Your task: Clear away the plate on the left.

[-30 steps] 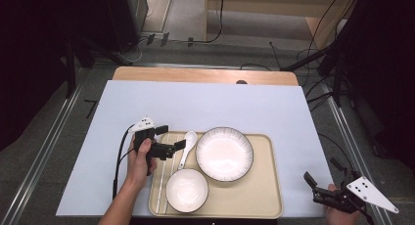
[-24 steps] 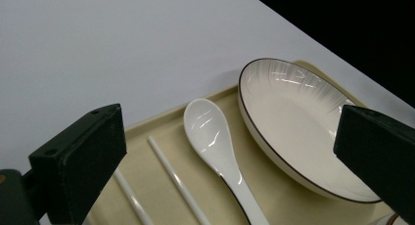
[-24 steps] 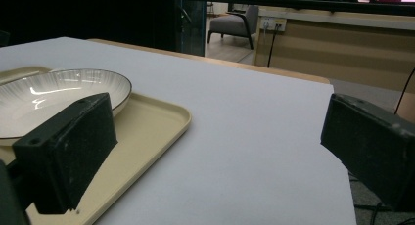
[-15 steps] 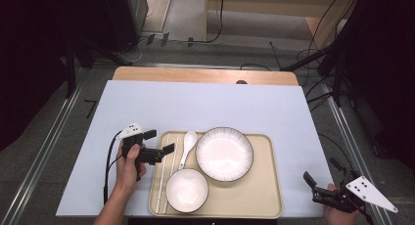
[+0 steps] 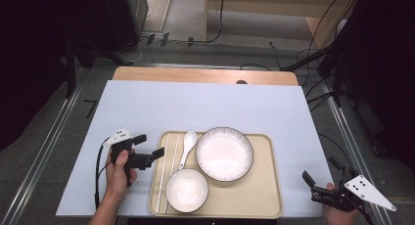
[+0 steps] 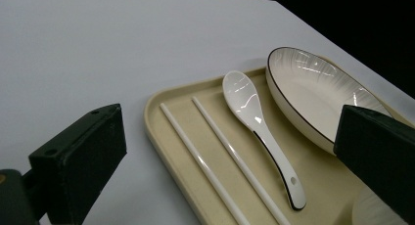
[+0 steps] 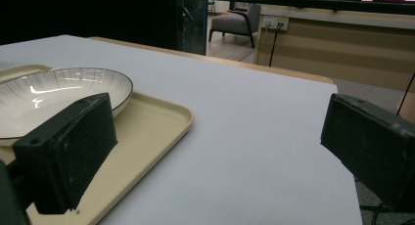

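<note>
Chopsticks (image 6: 220, 161) — two thin white rods, parallel on tray (image 6: 161, 107) — before released left gripper (image 5: 149, 154).

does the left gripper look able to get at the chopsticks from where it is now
Probably yes. The left gripper is open just off the tray edge, and the chopsticks lie flat in the near lane with nothing between. The spoon lies beside them, apart.

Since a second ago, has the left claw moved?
Yes. The left claw has drawn back toward the person, away from the spoon to the tray's left edge.
</note>
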`<state>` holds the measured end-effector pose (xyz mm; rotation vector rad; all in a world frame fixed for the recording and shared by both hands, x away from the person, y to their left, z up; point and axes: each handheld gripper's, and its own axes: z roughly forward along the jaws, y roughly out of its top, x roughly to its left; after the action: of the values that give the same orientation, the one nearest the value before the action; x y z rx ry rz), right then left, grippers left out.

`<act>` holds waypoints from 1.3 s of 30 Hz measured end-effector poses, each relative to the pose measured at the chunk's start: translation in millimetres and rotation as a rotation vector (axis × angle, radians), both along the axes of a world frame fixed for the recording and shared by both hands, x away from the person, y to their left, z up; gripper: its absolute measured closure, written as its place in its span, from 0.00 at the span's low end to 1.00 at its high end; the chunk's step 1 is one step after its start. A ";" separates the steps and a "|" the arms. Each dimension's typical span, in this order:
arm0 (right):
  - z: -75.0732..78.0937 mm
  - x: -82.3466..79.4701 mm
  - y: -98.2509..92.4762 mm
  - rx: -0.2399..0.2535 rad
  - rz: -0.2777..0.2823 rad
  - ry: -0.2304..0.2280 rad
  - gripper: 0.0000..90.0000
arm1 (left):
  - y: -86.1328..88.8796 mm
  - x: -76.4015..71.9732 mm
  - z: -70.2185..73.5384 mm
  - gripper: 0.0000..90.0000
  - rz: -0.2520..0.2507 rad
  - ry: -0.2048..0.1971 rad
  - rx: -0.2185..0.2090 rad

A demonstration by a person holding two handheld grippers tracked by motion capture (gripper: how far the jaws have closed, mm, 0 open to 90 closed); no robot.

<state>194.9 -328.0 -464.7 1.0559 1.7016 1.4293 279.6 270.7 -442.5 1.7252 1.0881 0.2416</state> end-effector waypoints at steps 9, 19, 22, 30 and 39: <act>-0.1 0.0 0.3 0.002 -0.001 0.003 0.00 | 11.6 -8.7 -1.6 0.00 0.023 -0.004 0.003; 0.0 -0.1 0.9 0.002 -0.002 0.004 0.00 | 26.3 -18.7 -1.8 0.00 0.051 -0.010 0.008; 0.1 -0.1 1.0 0.001 -0.001 0.004 0.00 | 30.3 -22.0 -1.8 0.00 0.055 -0.011 0.016; -0.2 0.3 1.4 0.002 -0.002 0.006 0.00 | 42.2 -28.8 -4.2 0.00 0.078 -0.007 0.013; -0.2 0.2 1.4 0.002 -0.003 0.006 0.00 | 52.2 -36.0 -4.4 0.00 0.099 -0.010 0.019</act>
<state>195.1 -326.6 -464.9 1.0644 1.7026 1.4271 243.6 322.9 -446.9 1.6873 1.1688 0.3228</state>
